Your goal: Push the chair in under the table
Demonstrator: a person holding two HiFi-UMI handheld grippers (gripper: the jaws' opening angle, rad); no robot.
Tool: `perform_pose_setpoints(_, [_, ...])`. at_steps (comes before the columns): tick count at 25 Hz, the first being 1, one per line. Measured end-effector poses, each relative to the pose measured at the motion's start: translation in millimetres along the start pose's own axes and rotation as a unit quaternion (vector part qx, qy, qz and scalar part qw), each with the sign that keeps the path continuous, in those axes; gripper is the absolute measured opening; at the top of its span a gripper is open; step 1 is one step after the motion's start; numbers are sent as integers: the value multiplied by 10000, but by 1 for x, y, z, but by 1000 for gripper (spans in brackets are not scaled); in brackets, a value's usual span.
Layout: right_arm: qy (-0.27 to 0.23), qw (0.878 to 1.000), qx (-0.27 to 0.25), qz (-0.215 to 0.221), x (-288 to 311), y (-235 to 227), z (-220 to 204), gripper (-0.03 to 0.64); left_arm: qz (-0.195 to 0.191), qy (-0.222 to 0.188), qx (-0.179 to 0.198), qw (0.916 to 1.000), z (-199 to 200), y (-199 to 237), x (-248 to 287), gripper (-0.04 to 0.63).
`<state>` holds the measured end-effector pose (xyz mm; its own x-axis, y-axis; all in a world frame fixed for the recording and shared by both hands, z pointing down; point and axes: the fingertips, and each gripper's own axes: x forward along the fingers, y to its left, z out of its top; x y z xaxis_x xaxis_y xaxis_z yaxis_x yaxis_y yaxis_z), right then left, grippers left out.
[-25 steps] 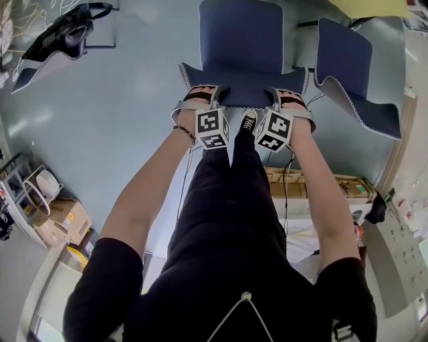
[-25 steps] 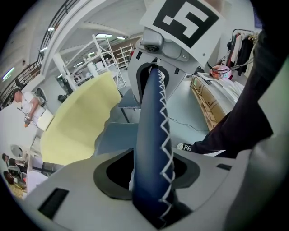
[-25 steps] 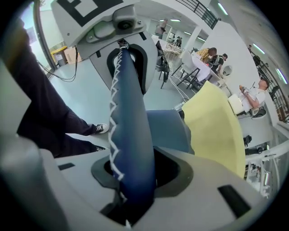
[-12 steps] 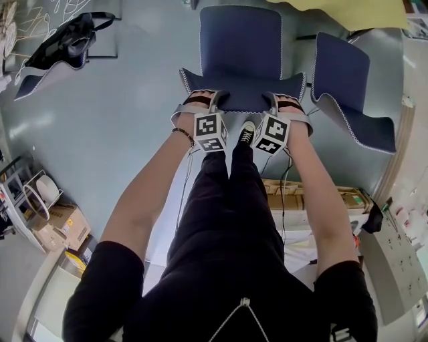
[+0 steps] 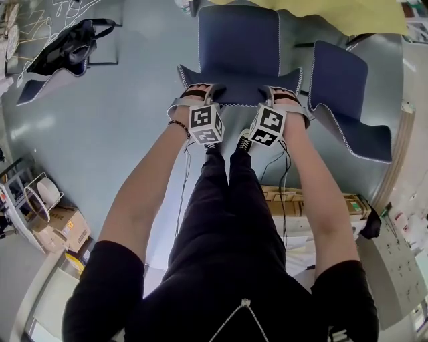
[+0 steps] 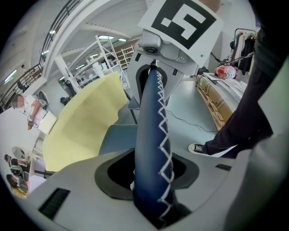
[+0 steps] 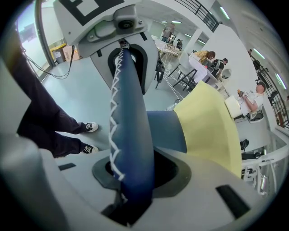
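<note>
"At the yellow table (image 5: 334, 10), what is different from a second ago?"

"The chair (image 5: 239, 47) has slid toward it. A second ago the tabletop showed only at the far right. Now its near edge hangs over the far end of the blue seat. The person has stepped in behind it, one shoe (image 5: 244, 142) just below the grippers."

"And the hold?"

"The left gripper (image 5: 199, 93) and right gripper (image 5: 281, 95) each clamp the stitched top edge of the backrest (image 5: 241, 95), one toward each end. Both pairs of jaws have tightened within that second. Each gripper view shows the padded blue edge pinched between them."

"So the push is under way?"

"It looks partly done. Most of the seat is clear of the table, so more travel in the same line seems needed. The neighbouring chair (image 5: 341, 87) stands close on the right, and drifting that way could knock it."

"Any containers around?"

"They all stand off to the sides. At lower left is a cardboard box (image 5: 63, 224), closed, so its contents cannot be told. Beside it a wire rack (image 5: 27, 200) holds a white round item (image 5: 48, 187), too small to name. A third chair (image 5: 33, 83) at upper left carries a black bag (image 5: 73, 40), whose contents are not visible. Flat cartons (image 5: 321, 197) lie to the person's right."
</note>
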<state>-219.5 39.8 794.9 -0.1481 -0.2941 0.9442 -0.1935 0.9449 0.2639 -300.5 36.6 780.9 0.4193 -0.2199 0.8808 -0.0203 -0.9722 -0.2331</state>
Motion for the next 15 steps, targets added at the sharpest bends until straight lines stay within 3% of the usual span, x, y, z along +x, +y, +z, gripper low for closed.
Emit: perform_pose_setpoints(15, [6, 9996, -181, -212, -1, -18, -7, 123, 60, -60, -41, 10000, 9, 12, 3, 172])
